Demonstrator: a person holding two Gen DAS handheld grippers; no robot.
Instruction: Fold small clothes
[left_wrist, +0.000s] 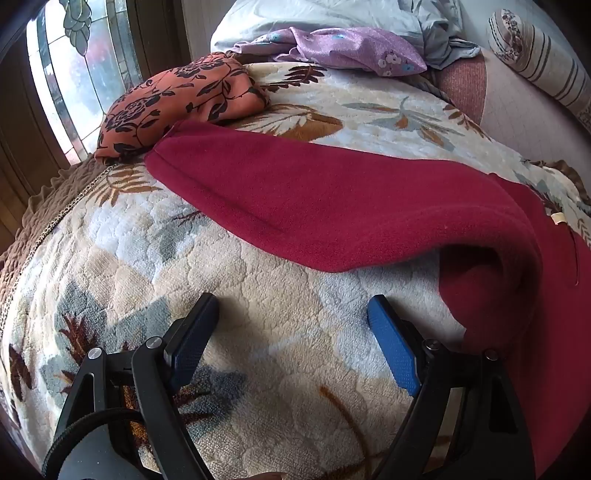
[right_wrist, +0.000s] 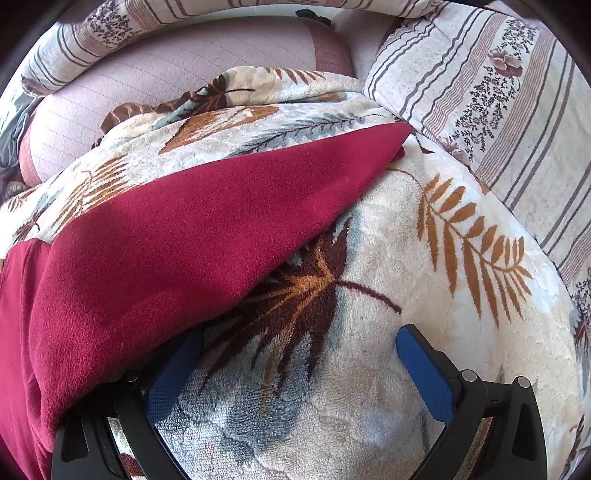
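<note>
A dark red fleece garment (left_wrist: 332, 206) lies spread on a leaf-patterned blanket (left_wrist: 258, 350). In the left wrist view one long part of it runs from upper left to right, where it folds over itself. My left gripper (left_wrist: 293, 306) is open and empty, just in front of the garment's near edge. In the right wrist view the red garment (right_wrist: 177, 251) lies to the left and drapes over my left finger (right_wrist: 173, 373). My right gripper (right_wrist: 301, 336) is open over the blanket (right_wrist: 406, 258), holding nothing.
An orange cloth with black flowers (left_wrist: 184, 99) lies at the back left by a window (left_wrist: 74, 66). A purple flowered cloth (left_wrist: 351, 48) and grey clothes lie behind. Striped flowered pillows (right_wrist: 498, 110) lie at the right. A pink quilted sheet (right_wrist: 166, 74) lies beyond the blanket.
</note>
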